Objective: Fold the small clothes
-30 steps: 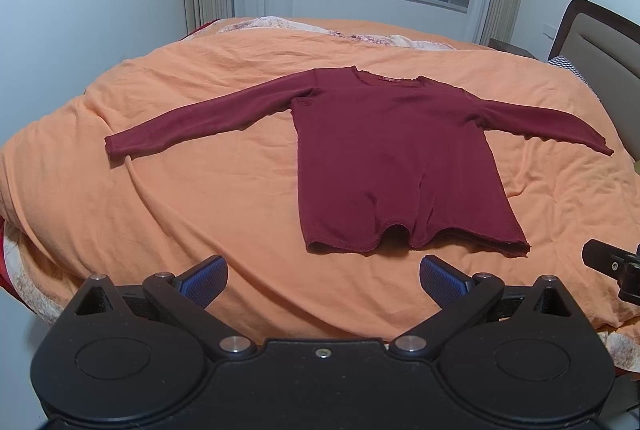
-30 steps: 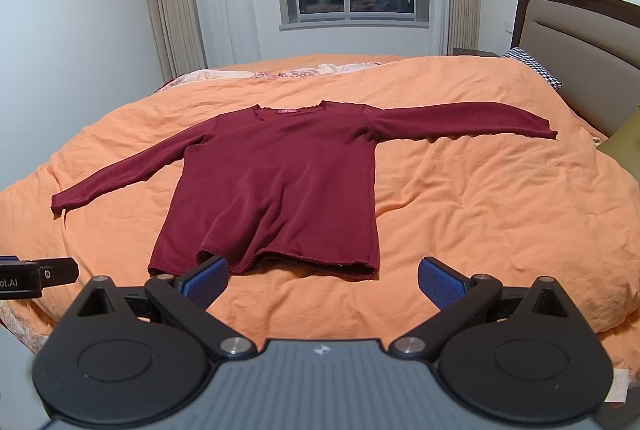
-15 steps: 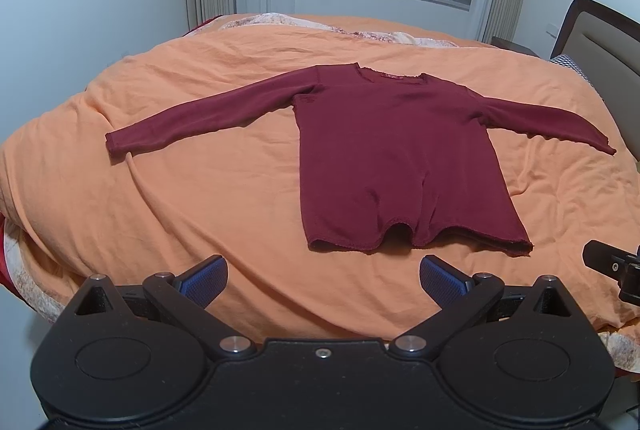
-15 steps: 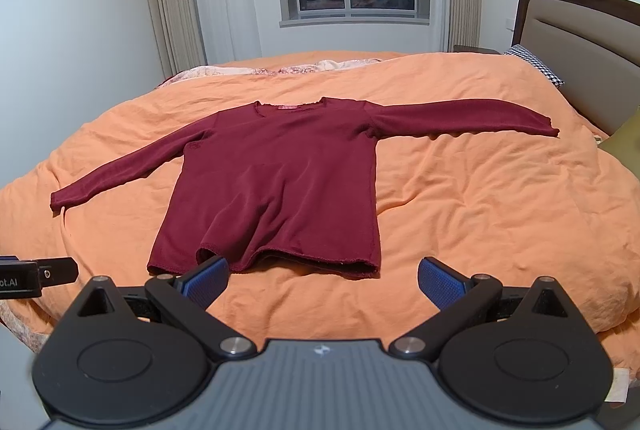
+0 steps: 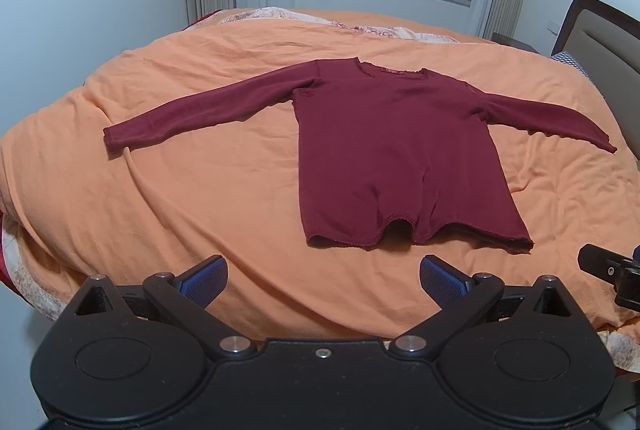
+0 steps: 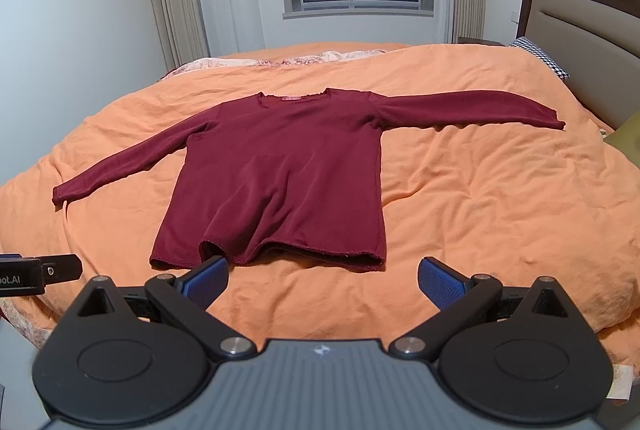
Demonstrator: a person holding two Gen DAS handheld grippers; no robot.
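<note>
Maroon shirt (image 5: 396, 154) flat, sleeves spread, centre frame on orange duvet (image 5: 200, 198). Left gripper (image 5: 322, 276) and right gripper (image 6: 323, 276) at bottom, jaws wide, empty. Folding unstarted; next likely grasp sleeve.

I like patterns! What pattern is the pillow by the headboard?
Black-and-white checks on the pillow; clearest in the right wrist view.

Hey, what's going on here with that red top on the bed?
A person holds a two-finger gripper in each hand, facing a dark red long-sleeved top spread flat on an orange duvet, sleeves stretched out to both sides. The left gripper and right gripper are both open and hover short of the hem, touching nothing. No fold has been made yet.
</note>
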